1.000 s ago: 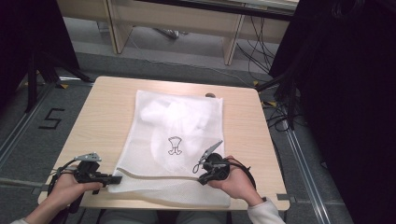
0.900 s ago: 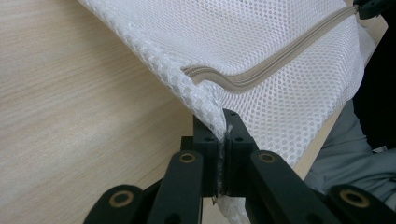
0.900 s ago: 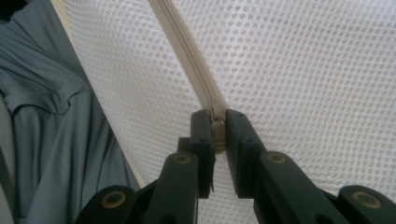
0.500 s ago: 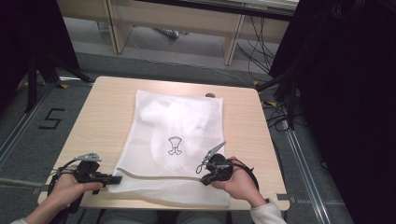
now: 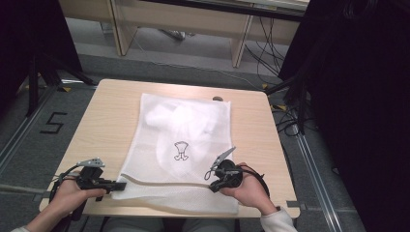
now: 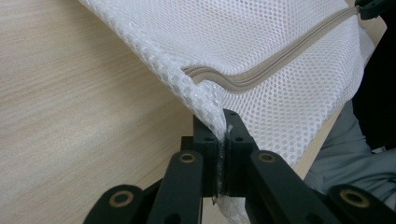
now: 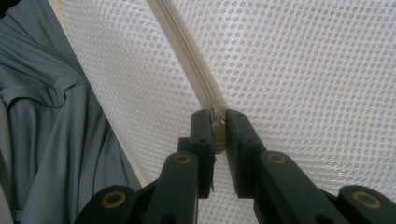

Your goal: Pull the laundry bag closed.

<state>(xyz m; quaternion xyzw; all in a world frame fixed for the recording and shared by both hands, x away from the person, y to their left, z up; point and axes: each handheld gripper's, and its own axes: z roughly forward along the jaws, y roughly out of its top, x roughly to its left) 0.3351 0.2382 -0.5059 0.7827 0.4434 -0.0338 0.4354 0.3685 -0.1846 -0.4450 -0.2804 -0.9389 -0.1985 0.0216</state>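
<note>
While both hands rested at the near table edge, the left gripper (image 6: 222, 135) was clamped on the near left corner of the white mesh bag (image 5: 186, 145), jaws pressed tight on a pinch of netting. Right gripper (image 7: 219, 128) held the zipper pull (image 7: 217, 133) between nearly closed jaws. Bag lay flat mid-table (image 5: 111, 111), beige zipper (image 6: 280, 60) running along its near end, white cloth inside, small dark printed figure (image 5: 181, 151) showing through.
</note>
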